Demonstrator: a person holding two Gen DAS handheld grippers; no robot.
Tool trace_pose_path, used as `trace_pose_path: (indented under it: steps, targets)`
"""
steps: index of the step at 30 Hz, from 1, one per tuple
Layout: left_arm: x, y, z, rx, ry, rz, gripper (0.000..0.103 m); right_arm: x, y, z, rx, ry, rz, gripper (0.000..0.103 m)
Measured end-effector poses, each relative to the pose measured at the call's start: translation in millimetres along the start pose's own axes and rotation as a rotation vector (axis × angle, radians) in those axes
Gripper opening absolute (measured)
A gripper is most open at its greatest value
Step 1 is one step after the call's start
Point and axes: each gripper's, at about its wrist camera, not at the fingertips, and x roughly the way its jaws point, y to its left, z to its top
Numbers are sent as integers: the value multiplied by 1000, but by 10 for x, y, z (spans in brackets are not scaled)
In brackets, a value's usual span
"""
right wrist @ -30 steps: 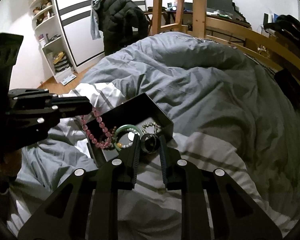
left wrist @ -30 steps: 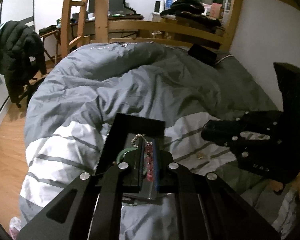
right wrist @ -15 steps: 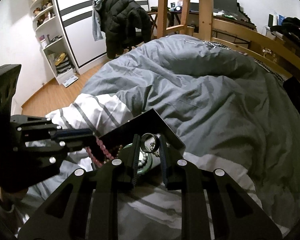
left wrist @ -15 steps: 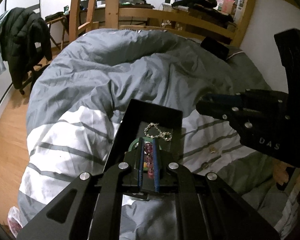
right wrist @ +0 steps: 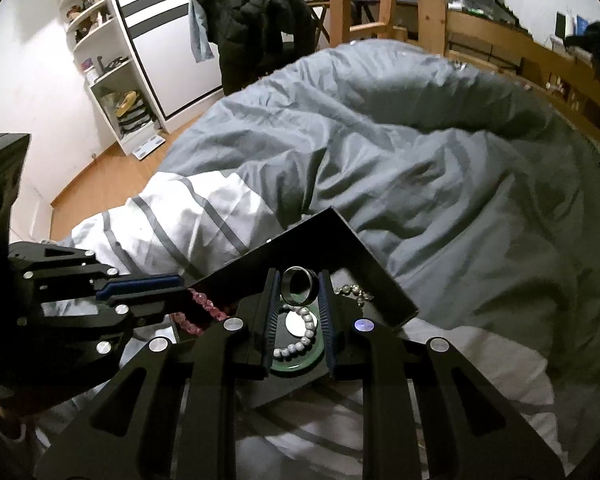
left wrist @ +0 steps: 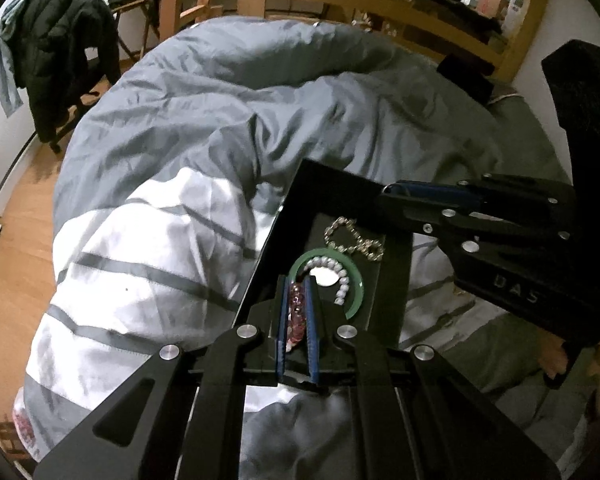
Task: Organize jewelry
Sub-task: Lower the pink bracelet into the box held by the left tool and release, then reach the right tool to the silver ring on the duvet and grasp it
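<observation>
One black open-top rectangular box (left wrist: 342, 184) sits on the bed's grey and white striped duvet (left wrist: 148, 248). Inside: one smooth green bangle (left wrist: 358, 280), one grey-white bead bracelet (left wrist: 342, 276), one silver chain bracelet (left wrist: 354, 238). Left gripper (left wrist: 298, 312) jaws pinch one pink faceted bead bracelet (left wrist: 296, 312) over the box's near-left edge. Right gripper (right wrist: 300, 292) jaws pinch one dark metal ring (right wrist: 299, 286) above the box interior. One black jacket (right wrist: 256, 12) hangs far left.
</observation>
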Motion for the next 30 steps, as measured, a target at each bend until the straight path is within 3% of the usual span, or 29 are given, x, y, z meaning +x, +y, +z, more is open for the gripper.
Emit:
trace_pose_path:
  steps: [12,14,16,17,18,20,21,22,27,30]
  targets:
    - [-9,104,-2,-53,8,-55,10,261,-37,-52,55,75,99,20]
    - [-19,156,5,-79,5,-64,20,278,-13,-41,46,86,106,21]
    - [-46,179,16,-91,-12,-58,41,290,15,-29,38,92,100,21]
    - [-67,182,20,-92,-23,-59,44,290,15,-21,40,94,97,22]
    - [-87,180,23,-90,-33,-62,47,278,12,-17,42,89,95,24]
    - [-147,165,29,-83,-63,-73,59,209,-20,-18,58,67,101,49]
    - [-168,163,28,-78,-74,-70,67,170,-45,-24,70,55,107,76]
    - [-201,146,30,-71,-91,-69,69,121,-72,-30,84,38,106,82]
    - [-344,81,37,-53,-162,-86,80,-269,-238,-107,95,-23,28,82]
    - [-401,-44,23,-24,-196,-94,81,-587,-369,-241,75,-50,-47,87]
